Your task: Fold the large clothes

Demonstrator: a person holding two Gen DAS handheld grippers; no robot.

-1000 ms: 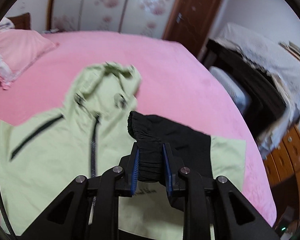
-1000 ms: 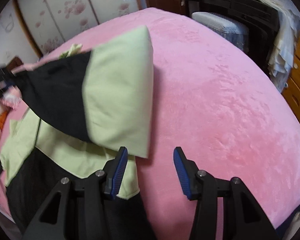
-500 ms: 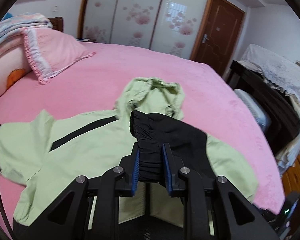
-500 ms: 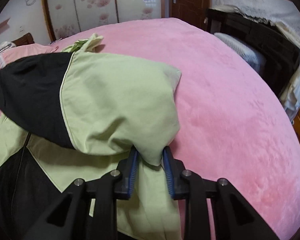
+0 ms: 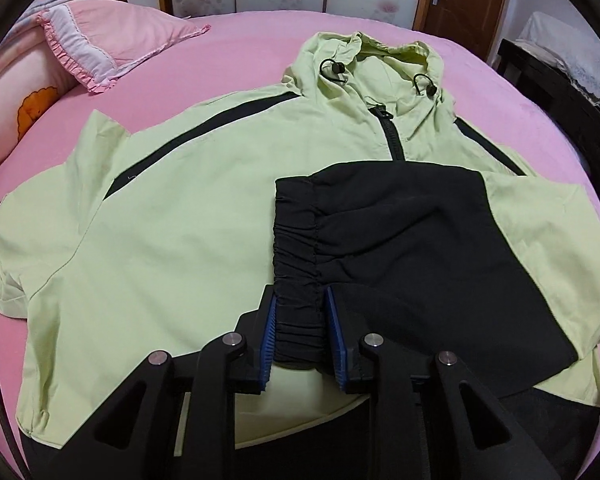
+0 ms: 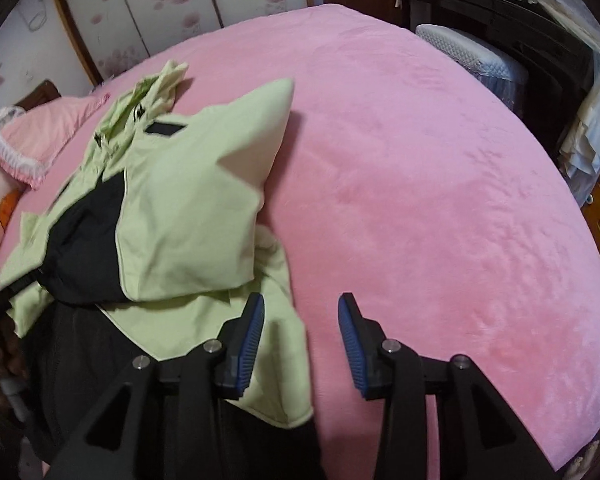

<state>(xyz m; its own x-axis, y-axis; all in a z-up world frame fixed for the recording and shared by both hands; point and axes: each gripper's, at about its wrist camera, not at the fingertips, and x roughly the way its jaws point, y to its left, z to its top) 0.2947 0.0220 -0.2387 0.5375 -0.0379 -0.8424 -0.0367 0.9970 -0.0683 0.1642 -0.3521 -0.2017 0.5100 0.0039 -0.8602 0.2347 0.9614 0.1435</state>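
A light green hooded jacket (image 5: 188, 216) with black panels and a black zip is seen laid front-up on the pink bed (image 6: 439, 184). Its hood (image 5: 379, 64) points to the far side; the hem lies near, so the long axis runs near to far. One sleeve is folded across the chest, its gathered black cuff (image 5: 298, 280) pinched between the blue pads of the left hand-held gripper (image 5: 300, 334).

In the left wrist view the whole front is shown, with both hood toggles and a pink frilled pillow (image 5: 112, 40) far left. In the right wrist view only the jacket's right edge is shown, with the folded sleeve's green elbow standing up in a point. The right hand-held gripper (image 6: 301, 336) is held spread, its jaws having just been opening; nothing is gripped, the left pad over the jacket's edge, the right over bare bed. A dark cabinet (image 6: 499, 32) is recorded far right.
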